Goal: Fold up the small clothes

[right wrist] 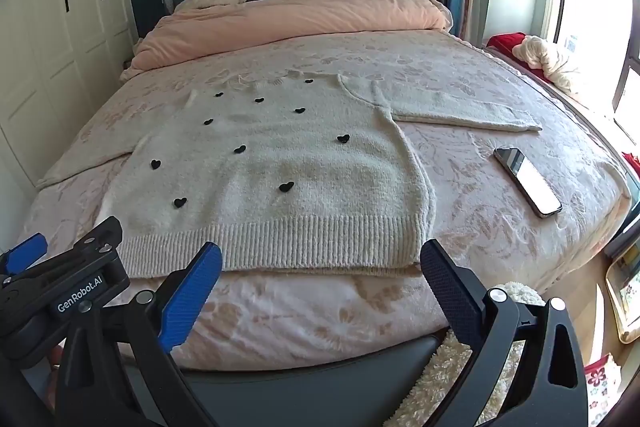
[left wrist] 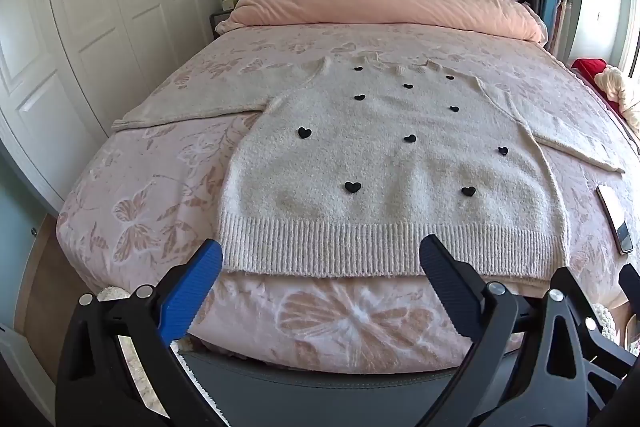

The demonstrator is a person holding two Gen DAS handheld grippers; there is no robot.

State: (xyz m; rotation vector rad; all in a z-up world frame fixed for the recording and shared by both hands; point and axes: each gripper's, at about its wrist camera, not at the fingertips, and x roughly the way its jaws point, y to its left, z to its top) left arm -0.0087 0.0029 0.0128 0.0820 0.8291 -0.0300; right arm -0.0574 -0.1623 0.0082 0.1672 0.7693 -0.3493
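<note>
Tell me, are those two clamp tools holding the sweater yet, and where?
No, nothing is held. The left tool and right tool both stand open above the foot of the bed, short of the sweater's ribbed hem.

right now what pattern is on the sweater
Cream sweater with small black hearts, clearest in the left wrist view.
</note>
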